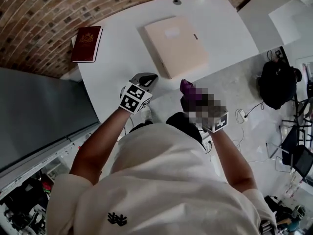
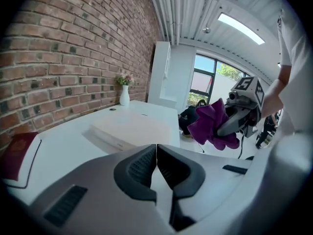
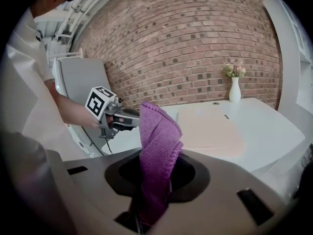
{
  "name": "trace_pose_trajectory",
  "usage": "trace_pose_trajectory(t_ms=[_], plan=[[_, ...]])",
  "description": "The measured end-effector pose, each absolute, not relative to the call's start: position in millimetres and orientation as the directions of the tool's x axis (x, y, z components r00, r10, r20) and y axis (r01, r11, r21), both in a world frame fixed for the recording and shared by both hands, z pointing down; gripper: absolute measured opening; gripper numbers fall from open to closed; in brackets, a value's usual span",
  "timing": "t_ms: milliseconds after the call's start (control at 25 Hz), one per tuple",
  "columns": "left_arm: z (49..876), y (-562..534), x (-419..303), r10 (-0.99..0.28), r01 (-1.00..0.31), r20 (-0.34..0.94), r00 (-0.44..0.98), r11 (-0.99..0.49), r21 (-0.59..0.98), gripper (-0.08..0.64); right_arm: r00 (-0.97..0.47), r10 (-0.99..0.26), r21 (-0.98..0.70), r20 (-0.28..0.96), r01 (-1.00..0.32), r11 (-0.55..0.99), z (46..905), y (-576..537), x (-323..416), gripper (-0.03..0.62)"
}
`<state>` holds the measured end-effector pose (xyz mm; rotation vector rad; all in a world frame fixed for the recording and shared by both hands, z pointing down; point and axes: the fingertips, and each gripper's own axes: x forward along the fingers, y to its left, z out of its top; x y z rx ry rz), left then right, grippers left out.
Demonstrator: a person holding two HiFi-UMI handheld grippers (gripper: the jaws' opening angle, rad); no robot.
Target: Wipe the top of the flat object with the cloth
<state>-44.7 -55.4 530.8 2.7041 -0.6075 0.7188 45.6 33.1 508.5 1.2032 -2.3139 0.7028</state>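
Gripping purple knitted cloth (image 3: pixel 159 141) in right tongs (image 3: pixel 156 180), in air just off white bench (image 1: pixel 122 48) edge, with left tongs (image 2: pixel 156 165) clenched empty. Lower cloth flat onto beige flat rectangular case (image 1: pixel 176 45) mid-bench; wipe in overlapping passes, light pressure.

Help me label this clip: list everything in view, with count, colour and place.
table: 1, white, beside brick wall.
flat object: 1, cream, mid-table.
book: 1, dark red, table's left end.
vase: 1, white, table's far edge.
bag: 1, black, floor right of table.
cloth: 1, purple, in the right gripper.
left gripper: 1, grey, shut, empty, at table's near edge.
right gripper: 1, grey, shut on cloth.
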Motion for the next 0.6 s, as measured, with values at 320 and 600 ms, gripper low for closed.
trace_pose_trajectory(t_ms=[320,600], plan=[[568,-133,-4,-0.354,-0.523,0.580,0.733,-0.840,0.148,0.025,-0.619,-0.512,-0.272,0.596,-0.756,0.596,535,-47,33,0.127],[594,-163,30,-0.338,-0.552,0.639,0.691,-0.818,0.164,0.025,-0.680,-0.374,-0.342,0.630,-0.676,0.653,577,-90,32,0.127]])
